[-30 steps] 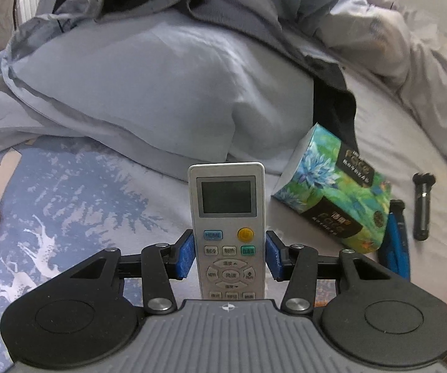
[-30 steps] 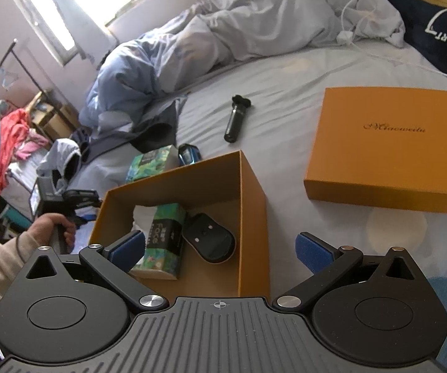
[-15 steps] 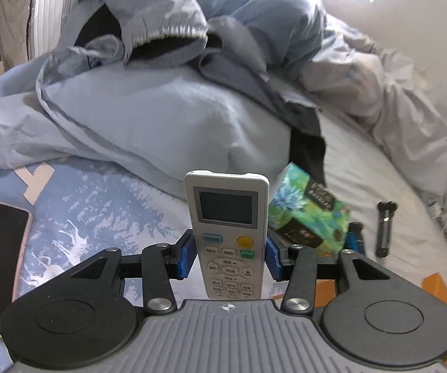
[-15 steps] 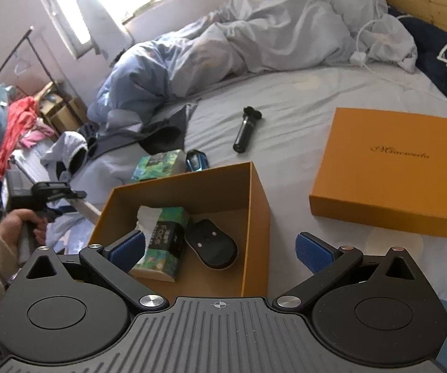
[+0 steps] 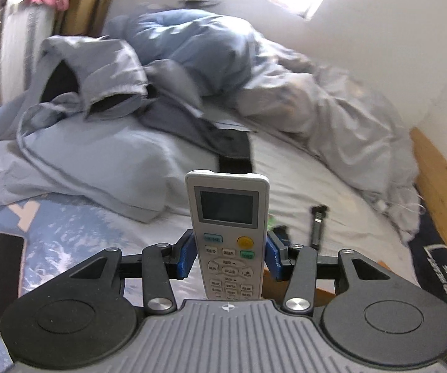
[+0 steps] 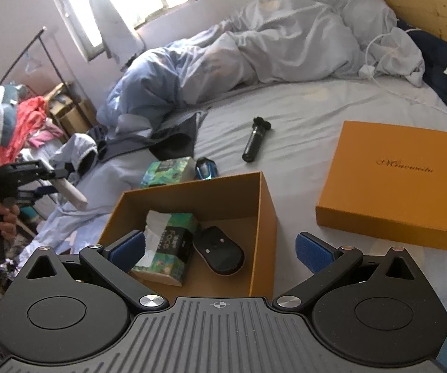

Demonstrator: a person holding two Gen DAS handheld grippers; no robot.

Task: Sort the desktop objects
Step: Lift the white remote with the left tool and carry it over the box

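Note:
My left gripper (image 5: 227, 259) is shut on a white remote control (image 5: 227, 217), held in the air above the bed; it also shows at the far left of the right wrist view (image 6: 72, 195). My right gripper (image 6: 220, 248) is open and empty, hovering over the open orange box (image 6: 265, 214), which holds a green tissue pack (image 6: 169, 248) and a black mouse (image 6: 220, 250). Beyond the box lie a second green tissue pack (image 6: 167, 171), a small blue object (image 6: 205, 169) and a black cylindrical handle (image 6: 254, 144).
An orange box lid (image 6: 397, 183) lies on the sheet to the right. A black phone (image 5: 2, 276) lies on the blue patterned cover at left. Rumpled duvet (image 6: 285, 43) and a jacket (image 5: 105, 71) fill the far side. A wooden headboard (image 6: 435, 3) stands at right.
My left gripper has lifted the remote up off the bed and tilted its view upward. The right gripper has risen slightly and stays open above the box.

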